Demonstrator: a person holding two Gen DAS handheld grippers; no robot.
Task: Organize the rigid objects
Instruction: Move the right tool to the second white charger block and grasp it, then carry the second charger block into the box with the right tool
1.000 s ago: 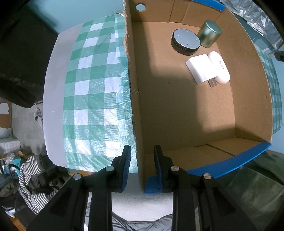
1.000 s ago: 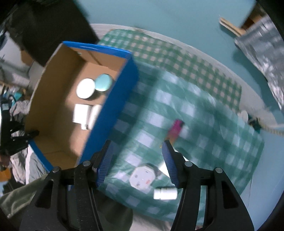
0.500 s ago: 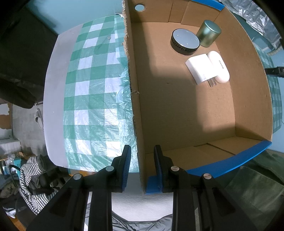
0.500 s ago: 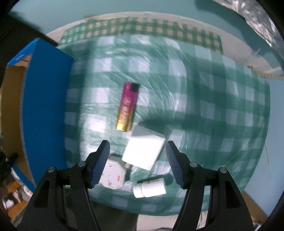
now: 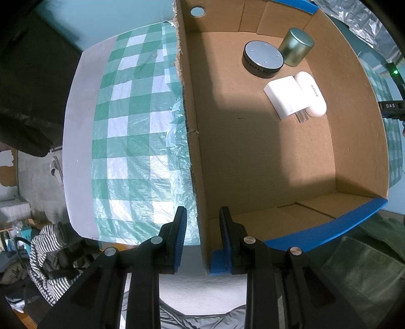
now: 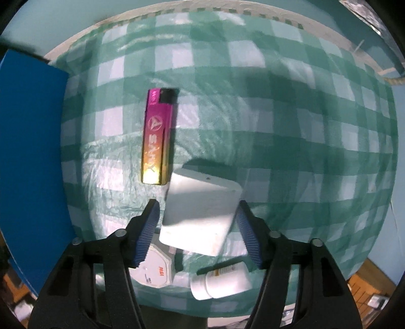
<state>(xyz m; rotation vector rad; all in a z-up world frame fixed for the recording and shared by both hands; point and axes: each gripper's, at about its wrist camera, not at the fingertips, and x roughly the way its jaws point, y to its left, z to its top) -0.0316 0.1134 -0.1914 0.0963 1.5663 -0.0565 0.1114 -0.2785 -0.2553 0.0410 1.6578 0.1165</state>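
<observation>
Left claw: my left gripper (image 5: 202,235) straddles the near corner of the box (image 5: 253,162), one finger outside the wall and one inside; there is a gap on each side of the cardboard, so I read it as open, not pinching
Right claw: my right gripper (image 6: 198,236) hangs wide open over the white block (image 6: 200,212), a finger on either side, neither touching it that I can see
Nearest items, right view: a white octagonal piece (image 6: 158,269) and a white bottle (image 6: 220,283) lying on its side sit just beneath the block, near the table edge
Lighter: the pink-to-gold lighter (image 6: 157,138) lies flat just beyond the block, pointing away from me, close to the box's blue outer wall (image 6: 30,164)
Box contents: at the far end, a white plug adapter (image 5: 284,97) touches a white oval case (image 5: 311,93); behind them a dark round puck (image 5: 263,58) sits beside a metal tin (image 5: 297,46); the near half of the floor is bare cardboard
Surface: a green-and-white checked plastic cloth (image 6: 278,114), wrinkled and glossy, covers a pale round-edged table (image 5: 78,141)
Room: teal wall (image 5: 114,20) beyond the table; striped clothing (image 5: 48,255) heaped low on the left; silver foil sheeting (image 5: 354,15) at upper right
</observation>
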